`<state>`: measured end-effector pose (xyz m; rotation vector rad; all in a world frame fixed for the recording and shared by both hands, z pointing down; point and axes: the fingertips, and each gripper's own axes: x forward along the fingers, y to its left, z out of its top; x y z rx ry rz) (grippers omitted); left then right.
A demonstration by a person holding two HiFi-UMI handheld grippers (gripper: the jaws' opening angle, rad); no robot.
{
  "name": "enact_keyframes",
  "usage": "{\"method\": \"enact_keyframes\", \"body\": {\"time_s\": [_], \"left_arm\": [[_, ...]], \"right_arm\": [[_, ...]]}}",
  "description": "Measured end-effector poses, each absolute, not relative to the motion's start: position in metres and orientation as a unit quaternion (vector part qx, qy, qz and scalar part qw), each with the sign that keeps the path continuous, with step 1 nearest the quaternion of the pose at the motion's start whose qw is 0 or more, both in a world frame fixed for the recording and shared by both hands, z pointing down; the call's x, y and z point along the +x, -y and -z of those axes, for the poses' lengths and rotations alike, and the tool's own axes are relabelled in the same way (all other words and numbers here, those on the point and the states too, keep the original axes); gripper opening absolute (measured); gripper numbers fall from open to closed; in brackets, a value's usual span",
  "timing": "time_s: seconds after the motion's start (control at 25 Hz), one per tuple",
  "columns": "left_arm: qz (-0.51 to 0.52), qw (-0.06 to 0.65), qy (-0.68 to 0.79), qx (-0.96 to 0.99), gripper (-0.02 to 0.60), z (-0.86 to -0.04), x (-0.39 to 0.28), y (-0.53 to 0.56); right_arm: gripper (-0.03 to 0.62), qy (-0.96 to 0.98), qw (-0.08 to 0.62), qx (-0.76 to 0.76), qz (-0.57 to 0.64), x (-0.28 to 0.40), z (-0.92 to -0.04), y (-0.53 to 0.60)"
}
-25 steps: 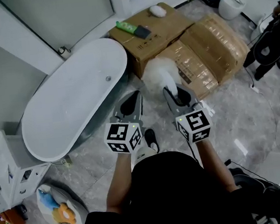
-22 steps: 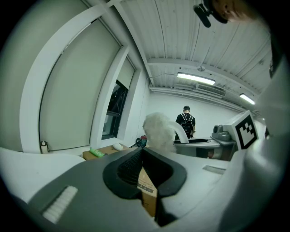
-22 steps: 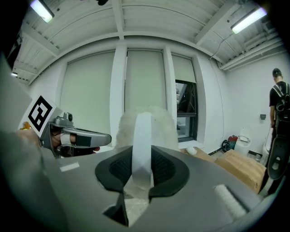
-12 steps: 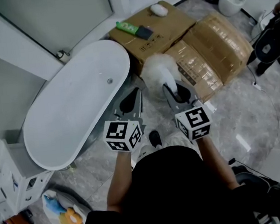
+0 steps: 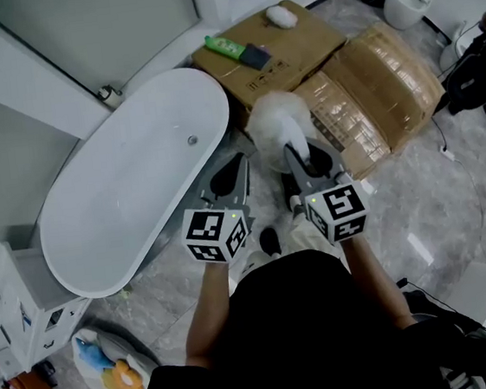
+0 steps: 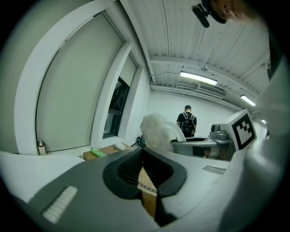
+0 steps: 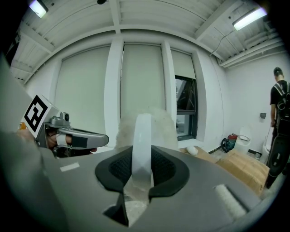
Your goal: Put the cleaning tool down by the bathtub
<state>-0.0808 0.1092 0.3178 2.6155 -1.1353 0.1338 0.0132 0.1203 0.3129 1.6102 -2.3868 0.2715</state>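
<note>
The cleaning tool is a fluffy white duster [image 5: 278, 120] on a white handle [image 7: 142, 149]. My right gripper [image 5: 302, 161] is shut on that handle, with the fluffy head [image 7: 146, 124] sticking out past the jaws. The head hangs over the floor between the white oval bathtub [image 5: 129, 185] and the cardboard boxes, near the tub's right end. My left gripper [image 5: 228, 178] hovers beside the right one, close to the tub's rim; its pads [image 6: 141, 149] meet with nothing between them. The duster [image 6: 156, 131] also shows to the right in the left gripper view.
Two cardboard boxes [image 5: 296, 48] [image 5: 379, 86] lie right of the tub, one with a green bottle [image 5: 226, 45] and a white object [image 5: 280, 17] on top. A white cabinet [image 5: 15, 302] stands left of the tub. A person [image 6: 186, 122] stands far off. The floor is marbled tile.
Both grippers have moved a little forward together, toward the boxes and the tub's end. The duster stays in the right gripper and the left stays shut.
</note>
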Motion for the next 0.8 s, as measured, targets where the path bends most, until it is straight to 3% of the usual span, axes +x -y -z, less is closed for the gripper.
{"method": "enact_keyframes", "body": {"time_s": [0.8], "left_arm": [[-0.059,0.161,0.437,0.883,-0.002,-0.328,-0.059,0.037]], "right_arm": [[0.091,0.841,0.123,0.516,-0.112,0.041,-0.32,0.04]]}}
